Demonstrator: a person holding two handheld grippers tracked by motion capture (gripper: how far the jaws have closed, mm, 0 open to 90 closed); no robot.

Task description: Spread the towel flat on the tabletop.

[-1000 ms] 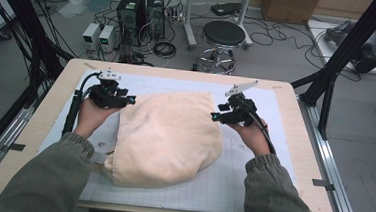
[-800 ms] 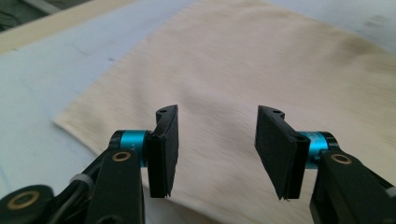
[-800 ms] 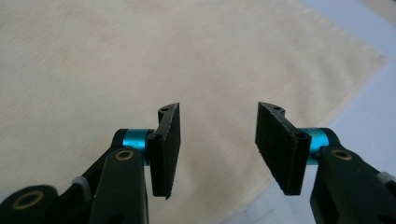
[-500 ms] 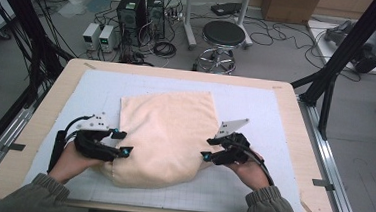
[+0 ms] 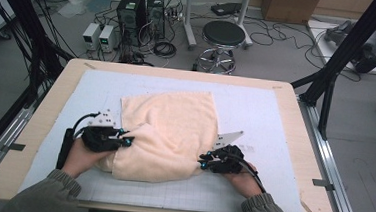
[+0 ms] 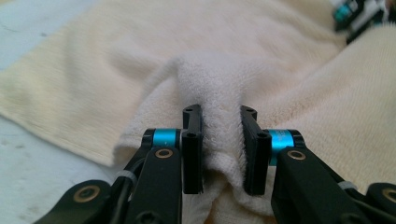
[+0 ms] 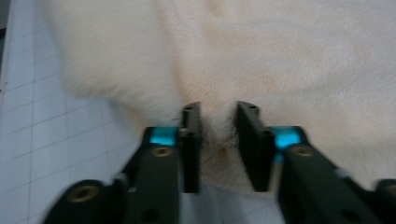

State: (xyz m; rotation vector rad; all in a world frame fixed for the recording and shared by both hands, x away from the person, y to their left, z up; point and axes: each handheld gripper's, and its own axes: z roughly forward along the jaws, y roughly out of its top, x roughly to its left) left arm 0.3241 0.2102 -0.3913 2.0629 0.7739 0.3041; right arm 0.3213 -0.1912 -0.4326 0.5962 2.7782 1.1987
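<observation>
A cream towel [image 5: 172,122] lies bunched on the white grid mat [image 5: 261,111], its far edge flat and its near part rumpled. My left gripper [image 5: 126,138] is at the towel's near left corner. Its jaws have just been closing, and a thick fold of towel [image 6: 280,60] is pinched between the left gripper's [image 6: 220,126] pads. At the near right edge sits my right gripper [image 5: 202,163]. In its own view the right gripper [image 7: 218,122] has also just been closing, with a ridge of the towel [image 7: 289,56] squeezed between its jaws.
The mat covers a wooden table [image 5: 288,110] with bare wood borders. Beyond the far edge stand a black stool [image 5: 223,36], computer boxes [image 5: 135,4] and floor cables. Black frame posts [image 5: 339,61] rise at the right. The other gripper [image 6: 359,14] shows across the towel.
Both hands came from the towel's far side toward the near edge and lower. The towel went from a raised bulge to lying flatter, and both pairs of jaws closed onto its near folds.
</observation>
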